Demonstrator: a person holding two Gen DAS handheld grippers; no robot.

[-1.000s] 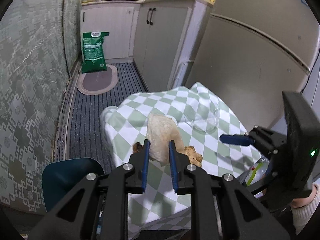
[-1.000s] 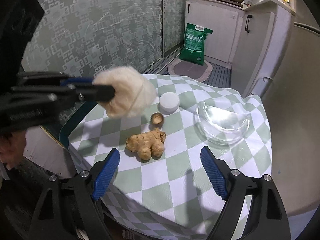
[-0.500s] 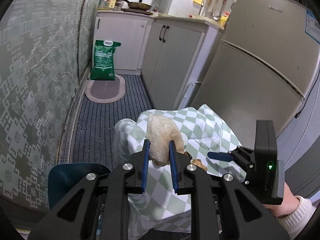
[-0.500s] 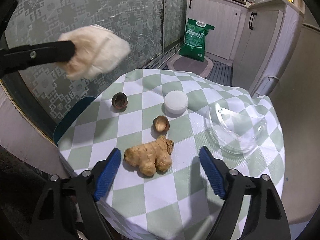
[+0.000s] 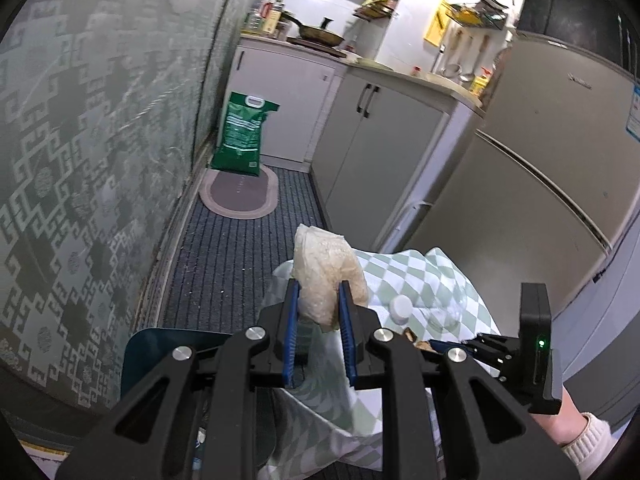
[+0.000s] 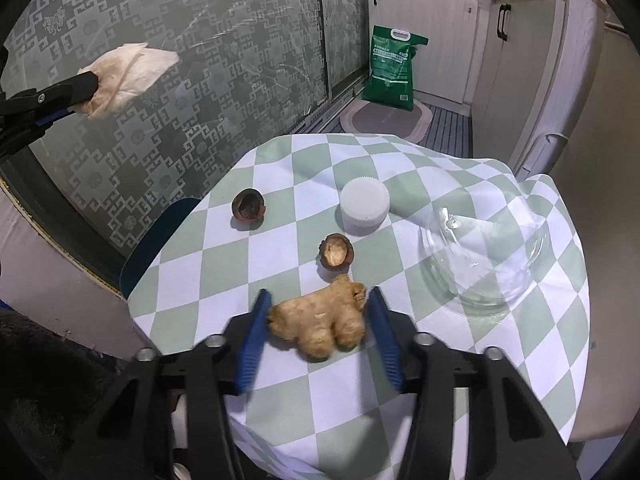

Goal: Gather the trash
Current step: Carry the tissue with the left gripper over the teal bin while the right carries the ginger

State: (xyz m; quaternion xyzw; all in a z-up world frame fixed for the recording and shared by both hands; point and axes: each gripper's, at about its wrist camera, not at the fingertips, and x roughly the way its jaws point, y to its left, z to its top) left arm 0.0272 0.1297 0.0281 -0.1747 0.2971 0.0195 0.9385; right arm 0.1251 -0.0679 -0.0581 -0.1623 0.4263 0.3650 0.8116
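Observation:
My left gripper [image 5: 319, 292] is shut on a crumpled off-white tissue [image 5: 326, 270] and holds it high, left of the table; the tissue also shows in the right wrist view [image 6: 124, 76]. My right gripper [image 6: 318, 302] sits low over the checked tablecloth [image 6: 224, 280], its blue fingers [image 6: 256, 328] either side of a ginger root [image 6: 324, 322], a small gap on each side. Two brown nut shells [image 6: 248, 206] [image 6: 337, 254] and a white bottle cap [image 6: 364, 206] lie beyond the ginger.
A clear glass bowl [image 6: 486, 258] stands on the table's right. A dark blue chair [image 5: 168, 354] is at the table's left edge. A patterned glass wall [image 6: 200, 60], a green bag [image 5: 240, 136], cabinets [image 5: 372, 144] and a fridge [image 5: 532, 184] surround the table.
My left gripper lifted the tissue up and away to the left of the table. My right gripper moved forward and down and narrowed around the ginger.

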